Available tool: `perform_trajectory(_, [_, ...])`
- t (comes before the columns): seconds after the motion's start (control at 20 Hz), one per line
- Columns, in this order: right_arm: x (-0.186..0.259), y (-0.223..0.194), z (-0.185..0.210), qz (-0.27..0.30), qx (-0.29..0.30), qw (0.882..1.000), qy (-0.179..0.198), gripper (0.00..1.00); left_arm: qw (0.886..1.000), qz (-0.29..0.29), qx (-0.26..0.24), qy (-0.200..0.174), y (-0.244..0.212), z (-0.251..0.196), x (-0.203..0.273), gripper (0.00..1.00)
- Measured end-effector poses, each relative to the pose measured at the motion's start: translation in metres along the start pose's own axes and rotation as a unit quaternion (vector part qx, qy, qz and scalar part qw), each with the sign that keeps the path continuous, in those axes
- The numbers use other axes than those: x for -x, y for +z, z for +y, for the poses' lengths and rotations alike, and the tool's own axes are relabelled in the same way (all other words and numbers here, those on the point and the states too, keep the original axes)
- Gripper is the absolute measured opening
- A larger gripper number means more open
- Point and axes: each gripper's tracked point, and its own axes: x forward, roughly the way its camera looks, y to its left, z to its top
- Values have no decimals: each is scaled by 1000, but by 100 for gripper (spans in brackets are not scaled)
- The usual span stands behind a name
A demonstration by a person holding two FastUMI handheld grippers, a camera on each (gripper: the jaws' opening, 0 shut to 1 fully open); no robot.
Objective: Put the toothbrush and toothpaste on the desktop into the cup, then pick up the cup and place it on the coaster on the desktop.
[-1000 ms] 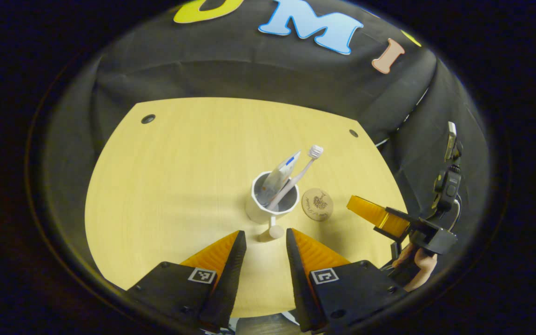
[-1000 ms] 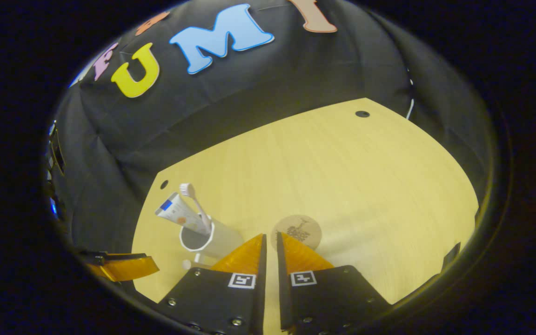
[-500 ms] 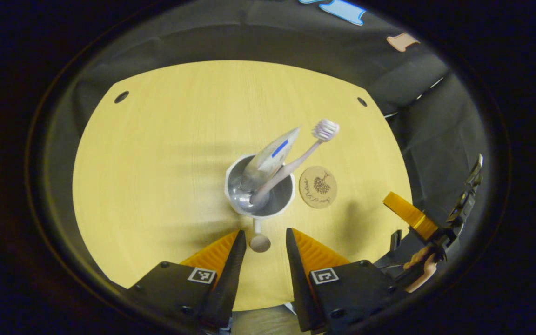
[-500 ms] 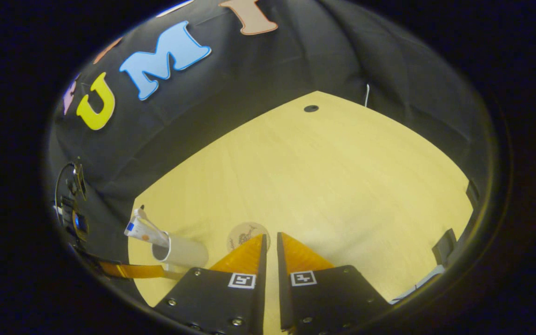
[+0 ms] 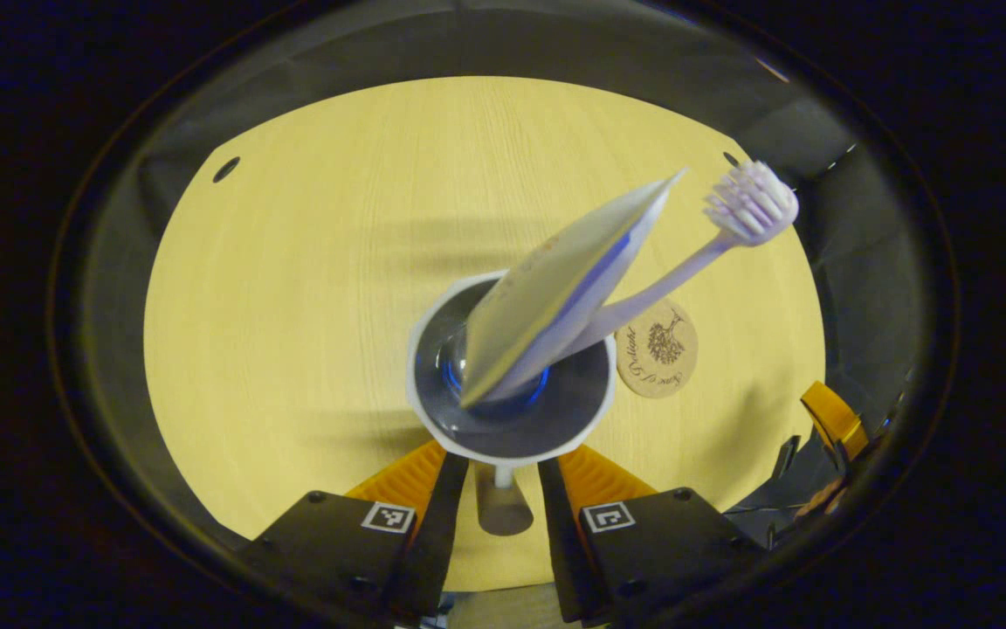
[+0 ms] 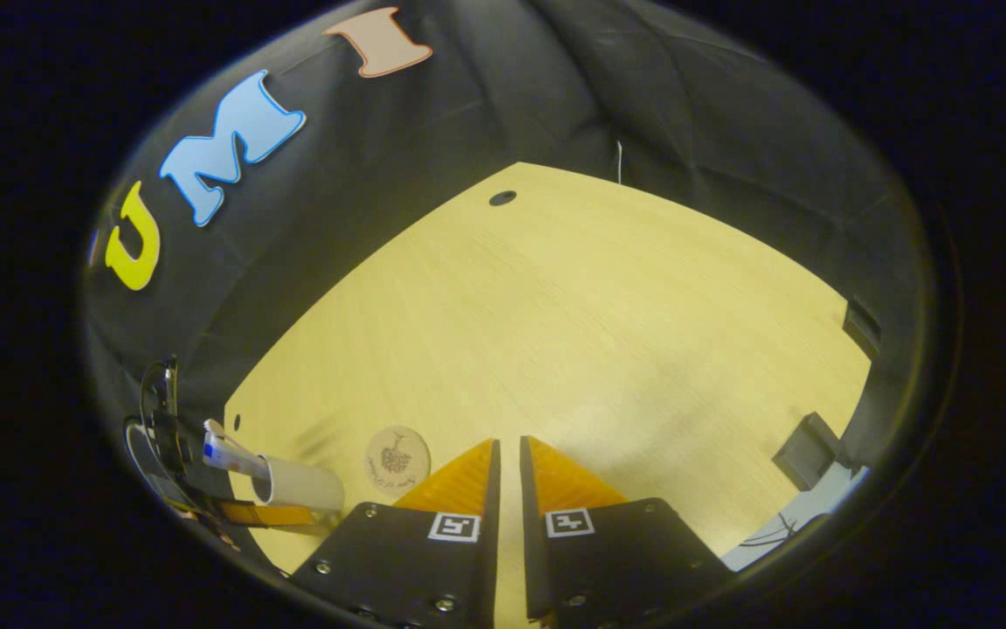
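On the desktop (image 5: 293,262), my cup (image 5: 512,384) sits at frame center, its handle (image 5: 503,502) between the left gripper (image 5: 503,476) fingers, spread apart, not yet clamping. Rigid, smooth, top-heavy: toothpaste (image 5: 555,288) and toothbrush (image 5: 695,253) lean right over the coaster (image 5: 660,354). Right gripper (image 6: 503,463) nearly closed, holding nothing.

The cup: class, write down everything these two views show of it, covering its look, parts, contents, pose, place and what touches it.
The cup is white with a dark glossy inside and a thin handle ending in a round knob. It stands upright on the wooden table, just beside the round coaster, not on it. The toothpaste tube and toothbrush lean out of it toward the coaster side. The left gripper has a finger on each side of the handle; contact cannot be confirmed. In the right gripper view the cup looks like a plain pale cylinder.
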Motion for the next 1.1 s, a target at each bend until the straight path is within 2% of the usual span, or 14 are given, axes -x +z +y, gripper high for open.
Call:
perform_trajectory(0.05, [-1,0,-3,2,-2,1000,-2,13,1000,3,0,-4,1,-2,-6,56])
perform_trajectory(0.1, [-1,1,-6,3,-2,1000,-4,13,1000,-3,2,1,1,0,-1,37])
perform_trajectory(0.15, [-2,1,-8,3,-3,1000,-7,13,1000,-6,1,5,1,-1,-2,37])
perform_trajectory(0.2, [-2,2,-11,4,-5,1000,-9,13,1000,-10,-1,8,1,-1,-4,32])
perform_trajectory(0.25, [-2,4,-13,3,-8,1000,-9,13,1000,-17,0,11,3,-1,-3,34])
perform_trajectory(0.3, [-2,4,-16,2,-9,1000,-11,13,1000,-15,3,13,1,-1,-5,30])
perform_trajectory(0.45, [1,4,-23,1,-15,1000,-13,13,1000,-20,-3,10,4,-5,-3,29])
perform_trajectory(0.6, [1,3,-25,3,-18,1000,-12,13,999,-27,-24,7,10,-13,0,29])
perform_trajectory(0.85, [6,8,-36,-1,-24,1000,-15,13,997,-36,-65,-8,24,-47,4,29])
perform_trajectory(1.1, [15,11,-59,-7,-45,999,-30,13,995,-33,-95,-23,30,-101,-4,29])
